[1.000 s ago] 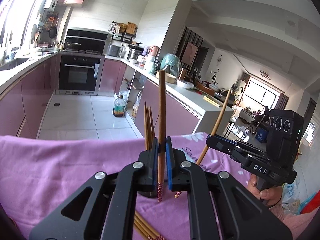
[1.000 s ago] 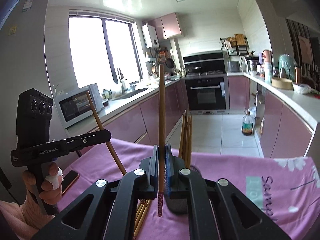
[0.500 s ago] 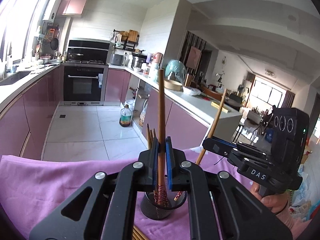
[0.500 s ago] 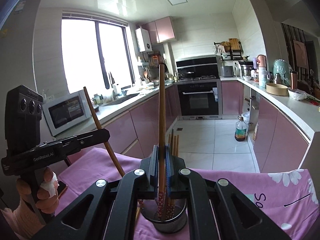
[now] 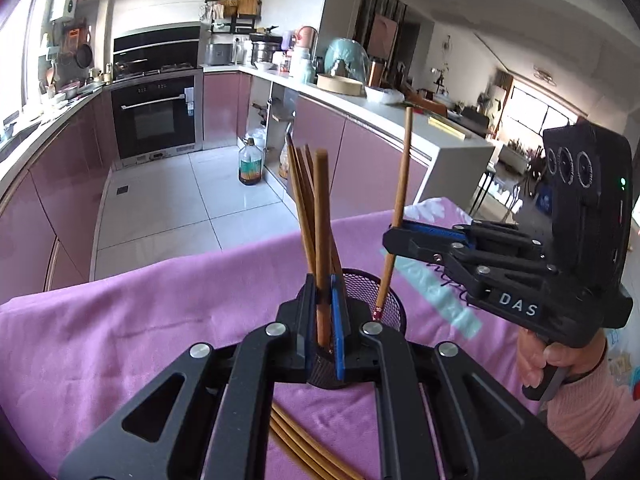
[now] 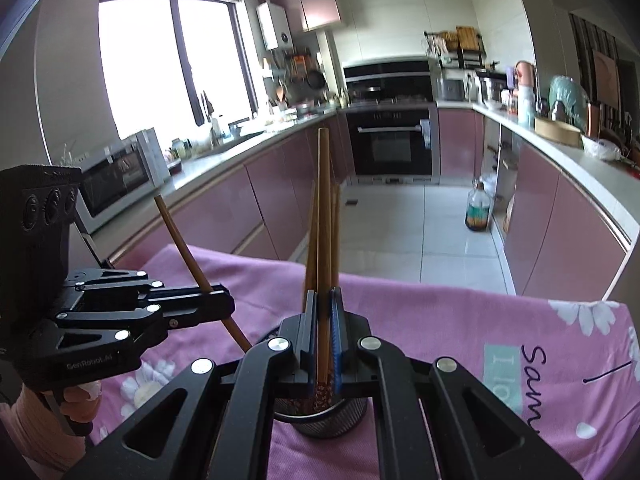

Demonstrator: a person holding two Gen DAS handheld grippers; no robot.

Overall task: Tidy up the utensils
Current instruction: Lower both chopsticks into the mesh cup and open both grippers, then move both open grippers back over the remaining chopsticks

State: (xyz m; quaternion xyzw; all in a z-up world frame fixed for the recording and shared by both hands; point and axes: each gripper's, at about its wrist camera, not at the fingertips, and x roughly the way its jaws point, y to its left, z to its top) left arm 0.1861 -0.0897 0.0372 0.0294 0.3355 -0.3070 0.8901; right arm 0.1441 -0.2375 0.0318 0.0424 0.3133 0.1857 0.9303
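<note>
Left claw (image 5: 323,320) is clamped on one brown chopstick (image 5: 321,240), the shaft pinched upright between my two blue-lined pads, its lower end dipping into the black mesh holder (image 5: 376,300) that stands on the worktop. Right claw (image 6: 323,332) likewise closed on a second chopstick (image 6: 323,240), held near vertical; the patterned reddish tip sits just inside the holder's rim (image 6: 332,420) in the right wrist view. From the left wrist camera I see the right claw (image 5: 394,236) side-on, its chopstick (image 5: 400,200) leaning a little, decorated end low over the mesh rim. From the right wrist camera the left claw (image 6: 224,304) shows at left with its chopstick (image 6: 192,264) slanting down toward the holder; I cannot tell whether that tip touches the mesh, my own claw hides it. Several more chopsticks (image 5: 304,200) already stand in the holder, fanned slightly, same plain brown wood, slender and tapered. Loose chopsticks (image 5: 304,448) lie flat on the pink-purple cloth (image 5: 120,340) near the base of the holder, partly under my left claw. Cloth covers the worktop, with white flower print and dark lettering toward its right side (image 6: 560,360). Person's right hand (image 5: 560,364) grips the handle, pink sleeve at the wrist.
</note>
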